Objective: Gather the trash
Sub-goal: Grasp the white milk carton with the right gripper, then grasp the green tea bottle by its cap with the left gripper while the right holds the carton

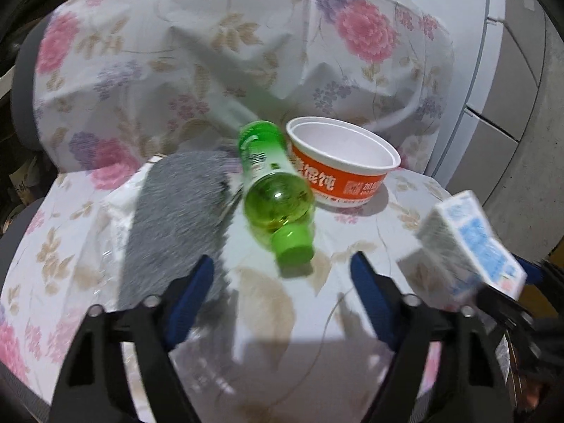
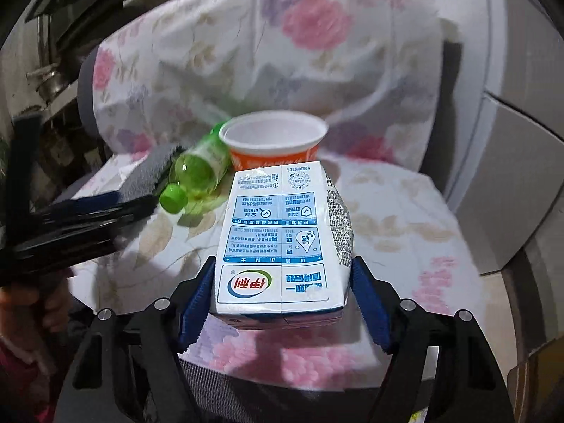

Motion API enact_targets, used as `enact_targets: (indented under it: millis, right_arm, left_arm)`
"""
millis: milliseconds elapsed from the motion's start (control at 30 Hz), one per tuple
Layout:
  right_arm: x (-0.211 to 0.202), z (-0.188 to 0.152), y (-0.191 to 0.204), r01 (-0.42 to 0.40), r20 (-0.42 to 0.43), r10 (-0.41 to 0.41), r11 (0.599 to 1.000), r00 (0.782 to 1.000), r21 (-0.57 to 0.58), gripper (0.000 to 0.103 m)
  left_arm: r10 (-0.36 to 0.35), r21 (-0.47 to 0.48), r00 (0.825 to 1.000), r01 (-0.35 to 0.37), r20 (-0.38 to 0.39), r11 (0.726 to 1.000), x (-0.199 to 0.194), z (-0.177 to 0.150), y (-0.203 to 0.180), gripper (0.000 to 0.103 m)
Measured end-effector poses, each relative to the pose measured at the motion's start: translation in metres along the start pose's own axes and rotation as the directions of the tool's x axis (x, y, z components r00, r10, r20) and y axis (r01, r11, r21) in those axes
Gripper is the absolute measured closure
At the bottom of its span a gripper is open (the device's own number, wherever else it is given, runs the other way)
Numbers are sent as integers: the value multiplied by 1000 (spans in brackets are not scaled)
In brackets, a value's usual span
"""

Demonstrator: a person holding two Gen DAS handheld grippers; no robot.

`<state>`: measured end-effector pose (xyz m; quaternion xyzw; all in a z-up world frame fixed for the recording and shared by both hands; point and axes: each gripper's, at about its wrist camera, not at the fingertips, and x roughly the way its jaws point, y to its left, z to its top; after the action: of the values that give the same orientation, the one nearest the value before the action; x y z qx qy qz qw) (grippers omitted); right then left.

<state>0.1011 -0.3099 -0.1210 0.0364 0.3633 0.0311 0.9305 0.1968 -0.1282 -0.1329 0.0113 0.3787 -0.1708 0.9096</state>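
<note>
While right claw [image 2: 282,278] clamps milk carton [image 2: 282,239] aloft, left claw [image 1: 282,275] spread wide, level, facing green bottle [image 1: 273,187].

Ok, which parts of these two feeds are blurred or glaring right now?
Left wrist view: blue-and-white milk carton smeared by motion, a glint on the green plastic bottle. Right wrist view: carton print sharp, left gripper and flowered chair cover soft.

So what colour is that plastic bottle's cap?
Bright green, like the bottle; the cap shows best in the left wrist view.
</note>
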Motion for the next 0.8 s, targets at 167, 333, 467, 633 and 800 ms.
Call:
enact_targets:
  millis: [167, 333, 467, 633, 800]
  right_arm:
    - [-15, -2, -9, 32, 31, -33, 999, 999, 9, 29]
    - [-22, -8, -8, 49, 46, -49, 999, 998, 2, 29]
    - [-28, -10, -4, 41, 54, -42, 999, 998, 5, 28]
    - [-35, -18, 1, 41, 50, -41, 999, 998, 10, 28]
    - [-36, -27, 5, 48, 29, -49, 999, 998, 13, 28]
  left_arm:
    - [40, 4, 997, -39, -68, 999, 37, 3, -8, 56]
    - [38, 4, 998, -38, -49, 999, 31, -7, -8, 72]
    - [-22, 13, 999, 22, -26, 1000, -5, -32, -6, 72]
    - [-93, 37, 994, 95, -54, 995, -41, -74, -8, 72]
    - [-128, 58, 989, 132, -78, 990, -51, -98, -15, 68]
